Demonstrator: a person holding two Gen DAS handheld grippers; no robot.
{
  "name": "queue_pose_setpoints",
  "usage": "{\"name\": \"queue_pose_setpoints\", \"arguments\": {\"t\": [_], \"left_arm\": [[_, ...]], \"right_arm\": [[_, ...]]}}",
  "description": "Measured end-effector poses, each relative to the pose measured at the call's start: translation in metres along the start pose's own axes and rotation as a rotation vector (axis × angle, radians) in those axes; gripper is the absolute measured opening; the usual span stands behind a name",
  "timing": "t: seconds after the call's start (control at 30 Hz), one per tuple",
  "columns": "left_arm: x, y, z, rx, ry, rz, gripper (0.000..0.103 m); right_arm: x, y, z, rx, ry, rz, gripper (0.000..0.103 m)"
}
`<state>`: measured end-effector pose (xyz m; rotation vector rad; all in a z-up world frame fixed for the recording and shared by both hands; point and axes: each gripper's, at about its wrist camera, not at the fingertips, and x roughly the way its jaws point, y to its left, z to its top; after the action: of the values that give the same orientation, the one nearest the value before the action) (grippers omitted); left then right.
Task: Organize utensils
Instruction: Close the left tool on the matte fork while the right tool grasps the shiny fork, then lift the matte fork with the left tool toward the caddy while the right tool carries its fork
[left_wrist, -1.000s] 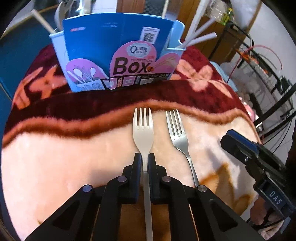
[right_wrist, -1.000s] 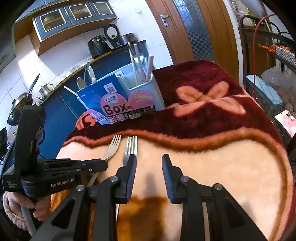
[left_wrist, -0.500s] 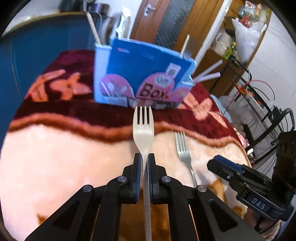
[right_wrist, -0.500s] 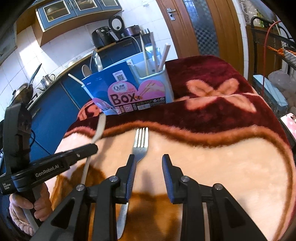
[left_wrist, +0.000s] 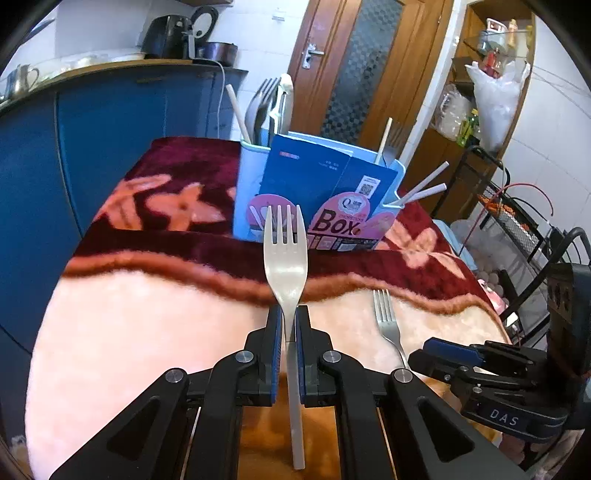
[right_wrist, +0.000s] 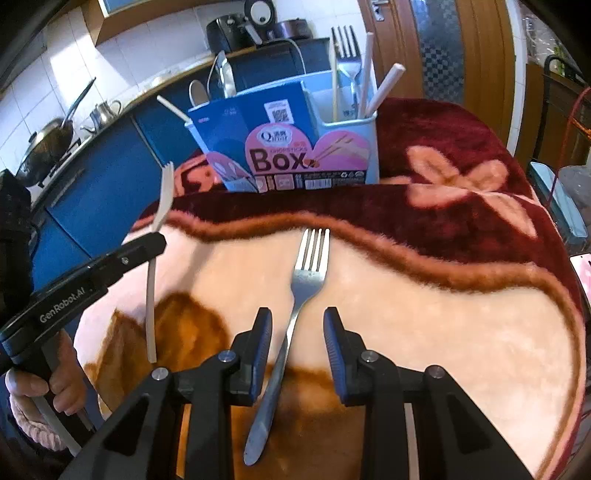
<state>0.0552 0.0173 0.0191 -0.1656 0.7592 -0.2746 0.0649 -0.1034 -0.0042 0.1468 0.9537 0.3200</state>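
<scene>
My left gripper (left_wrist: 289, 321) is shut on a pale fork (left_wrist: 286, 258) and holds it in the air above the blanket, tines toward the blue utensil box (left_wrist: 317, 199). From the right wrist view the same fork (right_wrist: 157, 236) hangs tilted in the left gripper (right_wrist: 157, 240). A steel fork (right_wrist: 295, 306) lies flat on the blanket, its handle between the open fingers of my right gripper (right_wrist: 297, 321). It also shows in the left wrist view (left_wrist: 388, 325). The box (right_wrist: 291, 144) holds forks, spoons and chopsticks standing upright.
The table is covered by a maroon and peach blanket (right_wrist: 461, 295). A blue kitchen counter (left_wrist: 110, 110) stands behind on the left, a wooden door (left_wrist: 351, 66) behind, and wire racks (left_wrist: 517, 221) at the right edge. A phone (right_wrist: 581, 269) lies at the right.
My left gripper has lifted the pale fork off the blanket and raised it. My right gripper has moved left and forward until its open fingers straddle the steel fork's handle.
</scene>
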Motion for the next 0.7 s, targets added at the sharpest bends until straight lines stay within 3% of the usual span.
{"name": "queue_pose_setpoints", "arguments": {"t": [0.23,0.37,0.7], "left_arm": [[-0.011,0.010,0.002,-0.029,-0.042,-0.005,0.007],[-0.016,0.012,0.003,-0.030,-0.064,-0.006,0.007],[-0.022,0.010,0.004,-0.017,-0.092,-0.027,0.007]], "right_arm": [[0.017,0.001,0.010,0.008,0.140,0.013,0.030],[0.025,0.004,0.020,-0.004,0.215,0.001,0.021],[0.048,0.016,0.040,-0.034,0.392,-0.076,0.019]]}}
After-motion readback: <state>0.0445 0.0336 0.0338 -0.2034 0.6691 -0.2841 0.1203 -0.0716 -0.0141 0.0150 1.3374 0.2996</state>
